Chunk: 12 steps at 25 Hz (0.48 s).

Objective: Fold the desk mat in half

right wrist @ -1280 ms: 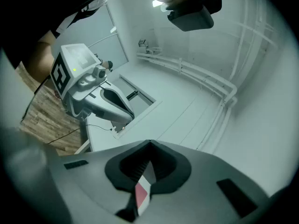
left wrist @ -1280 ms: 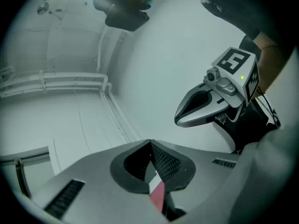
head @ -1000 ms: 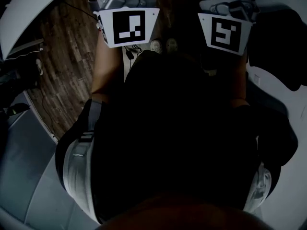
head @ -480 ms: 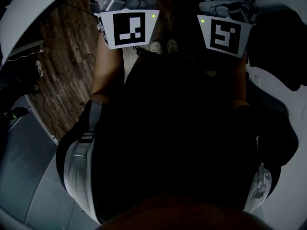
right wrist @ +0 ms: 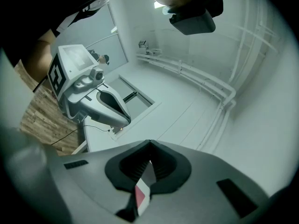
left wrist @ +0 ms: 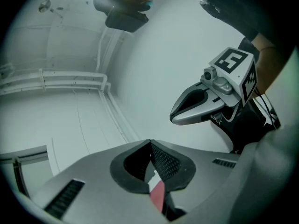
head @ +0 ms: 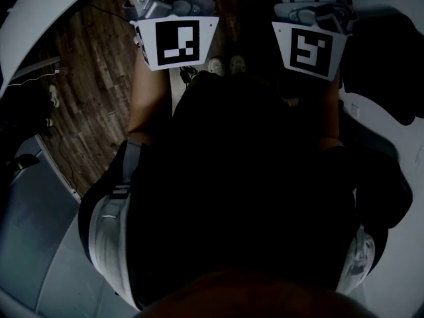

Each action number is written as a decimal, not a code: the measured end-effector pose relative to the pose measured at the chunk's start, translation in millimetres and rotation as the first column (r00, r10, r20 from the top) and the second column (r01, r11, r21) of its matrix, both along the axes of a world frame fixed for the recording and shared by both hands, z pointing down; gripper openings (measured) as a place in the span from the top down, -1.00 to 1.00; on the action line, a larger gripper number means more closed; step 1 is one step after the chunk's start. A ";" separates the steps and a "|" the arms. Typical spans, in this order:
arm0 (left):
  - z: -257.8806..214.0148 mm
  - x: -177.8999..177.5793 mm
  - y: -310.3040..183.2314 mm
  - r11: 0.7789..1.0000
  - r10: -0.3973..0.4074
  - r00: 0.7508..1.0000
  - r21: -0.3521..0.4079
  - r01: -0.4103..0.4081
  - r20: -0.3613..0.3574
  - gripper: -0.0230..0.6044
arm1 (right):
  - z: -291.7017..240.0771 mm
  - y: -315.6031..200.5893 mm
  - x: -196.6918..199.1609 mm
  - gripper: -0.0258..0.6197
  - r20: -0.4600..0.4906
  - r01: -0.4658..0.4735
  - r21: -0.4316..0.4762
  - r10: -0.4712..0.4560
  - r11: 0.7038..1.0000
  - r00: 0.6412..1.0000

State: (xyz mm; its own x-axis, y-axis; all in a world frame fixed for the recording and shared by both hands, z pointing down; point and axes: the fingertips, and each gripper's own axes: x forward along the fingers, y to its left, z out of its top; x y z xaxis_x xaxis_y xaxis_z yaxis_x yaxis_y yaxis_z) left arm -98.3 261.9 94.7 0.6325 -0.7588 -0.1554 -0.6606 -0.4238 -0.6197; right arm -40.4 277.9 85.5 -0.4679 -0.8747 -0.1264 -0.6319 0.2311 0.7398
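Observation:
No desk mat shows clearly in any view. In the head view my dark torso fills the middle, and only the left gripper's marker cube (head: 173,42) and the right gripper's marker cube (head: 310,47) show at the top, both held out in front. In the left gripper view my left gripper (left wrist: 150,144) is shut with nothing between its pads, and the right gripper (left wrist: 174,118) hangs beside it, shut too. The right gripper view has my right gripper (right wrist: 149,144) shut and empty, with the left gripper (right wrist: 125,121) to its left. Both point roughly level at white walls.
A wooden floor (head: 93,85) lies below at left, with cables and my shoes (head: 225,63). White table edges curve in at top left (head: 33,18) and right (head: 371,108). A dark shape (head: 387,58) on the right surface is too dim to name. Wall pipes (right wrist: 205,85) run ahead.
Both grippers have stayed put and shut. At the left edge of the head view a dark figure on the floor has shifted.

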 end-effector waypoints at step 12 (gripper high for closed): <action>6.1 -8.2 9.1 1.000 0.013 1.000 0.000 -0.013 0.006 0.89 | -1.5 18.6 -7.2 0.83 0.046 0.022 -0.013 -0.022 1.000 0.999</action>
